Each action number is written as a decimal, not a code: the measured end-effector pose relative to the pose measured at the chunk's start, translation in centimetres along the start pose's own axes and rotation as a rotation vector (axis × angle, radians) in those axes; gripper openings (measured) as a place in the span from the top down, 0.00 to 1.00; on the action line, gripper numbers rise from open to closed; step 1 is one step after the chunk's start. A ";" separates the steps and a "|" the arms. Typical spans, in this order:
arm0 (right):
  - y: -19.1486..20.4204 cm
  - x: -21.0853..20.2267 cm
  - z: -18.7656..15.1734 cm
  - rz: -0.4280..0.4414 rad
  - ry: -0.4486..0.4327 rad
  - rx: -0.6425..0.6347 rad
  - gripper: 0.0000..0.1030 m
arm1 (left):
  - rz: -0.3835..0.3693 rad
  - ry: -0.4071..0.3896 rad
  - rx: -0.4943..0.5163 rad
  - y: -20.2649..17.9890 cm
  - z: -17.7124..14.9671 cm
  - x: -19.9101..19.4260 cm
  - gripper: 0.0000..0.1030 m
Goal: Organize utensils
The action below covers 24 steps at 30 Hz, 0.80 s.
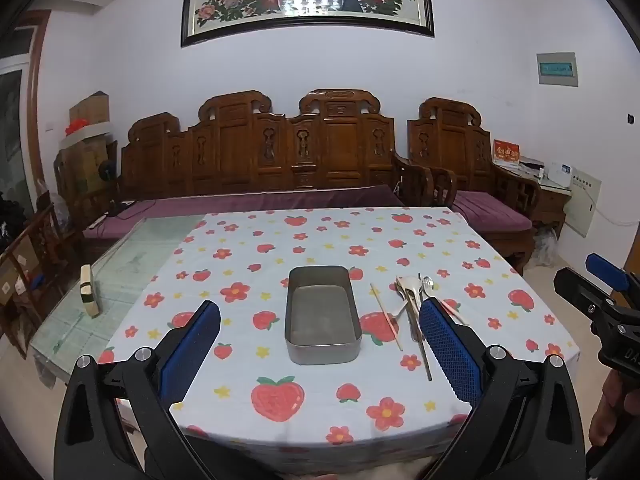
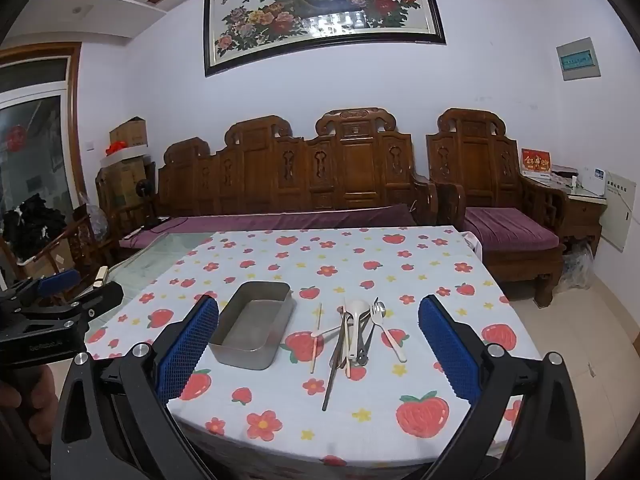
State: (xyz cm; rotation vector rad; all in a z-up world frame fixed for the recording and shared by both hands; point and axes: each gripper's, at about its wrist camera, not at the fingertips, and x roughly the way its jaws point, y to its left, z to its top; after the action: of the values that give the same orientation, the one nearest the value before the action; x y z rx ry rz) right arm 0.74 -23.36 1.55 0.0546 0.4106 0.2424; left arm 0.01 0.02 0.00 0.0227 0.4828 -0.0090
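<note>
- Utensils [image 2: 356, 336] lie in a loose pile on the strawberry-print tablecloth [image 2: 420, 264], just to the right of the metal tray [image 2: 256, 326] — none of them is inside it.
- Left gripper [image 1: 320, 344] hangs above the near edge of the cloth with its jaws spread wide and nothing between them; the tray sits beyond, framed between its blue pads [image 1: 448, 350].
- Right gripper [image 2: 318, 344] is likewise released, jaws wide apart and holding nothing, with the pile showing between its fingers.
- Within the pile, a pale spoon [image 2: 354, 322] lies over dark chopsticks [image 2: 334, 368], a small white fork [image 2: 386, 330] rests on the side away from the tray, and a metal spoon [image 2: 380, 309] is at the far end.
- One light wooden chopstick [image 2: 316, 338] lies apart from the pile, between it and the tray.
- The tray is rectangular, steel-grey and open-topped, its inside bare.
- Left of the tray the cloth ends and a glass tabletop [image 1: 132, 264] shows — a small pale block [image 1: 89, 290] stands there.
- Behind the tray stand a carved wooden bench [image 2: 320, 168] and a framed flower painting [image 2: 320, 8].
</note>
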 end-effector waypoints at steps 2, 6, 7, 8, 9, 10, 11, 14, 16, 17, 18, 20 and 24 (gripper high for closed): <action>0.0 0.0 0.0 0.002 -0.003 0.006 0.02 | 0.000 0.004 -0.004 0.0 0.0 0.0 0.06; 0.0 0.0 0.0 0.002 -0.001 0.007 0.02 | 0.003 -0.003 0.002 0.0 0.0 0.0 0.06; 0.0 0.0 0.0 0.001 -0.001 0.007 0.02 | 0.004 -0.003 0.004 0.0 0.0 0.0 0.06; -0.1 0.0 0.0 0.002 0.000 0.009 0.02 | 0.004 -0.003 0.004 0.0 0.0 0.0 0.06; 0.0 0.0 0.0 0.002 -0.003 0.006 0.02 | 0.004 -0.004 0.005 0.0 0.0 0.0 0.06; 0.0 0.0 0.0 0.001 -0.003 0.005 0.02 | 0.004 -0.004 0.004 0.0 0.0 0.0 0.06; 0.0 0.0 0.0 0.001 -0.003 0.005 0.02 | 0.004 -0.004 0.005 0.0 0.0 0.0 0.06; 0.0 -0.1 0.0 0.000 -0.001 0.006 0.02 | 0.005 -0.006 0.007 -0.1 0.0 0.1 0.06; 0.1 -0.1 0.0 0.000 -0.001 0.006 0.02 | 0.004 -0.006 0.007 -0.1 -0.1 0.1 0.06; 0.0 -0.1 0.0 0.002 -0.001 0.006 0.02 | 0.004 -0.006 0.007 -0.8 0.1 0.1 0.06; 0.0 -0.1 0.0 0.003 -0.002 0.006 0.02 | 0.004 -0.007 0.007 -0.9 0.1 0.1 0.06; -0.1 0.0 0.0 0.003 -0.001 0.008 0.02 | 0.003 -0.009 0.005 -0.7 0.1 0.0 0.06; -0.1 0.0 0.0 0.003 0.001 0.008 0.02 | 0.003 -0.009 0.005 -0.7 0.1 0.0 0.06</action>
State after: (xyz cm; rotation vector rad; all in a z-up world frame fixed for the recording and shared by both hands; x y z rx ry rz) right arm 0.72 -23.42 1.50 0.0628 0.4120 0.2442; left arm 0.07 -0.66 0.03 0.0287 0.4738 -0.0075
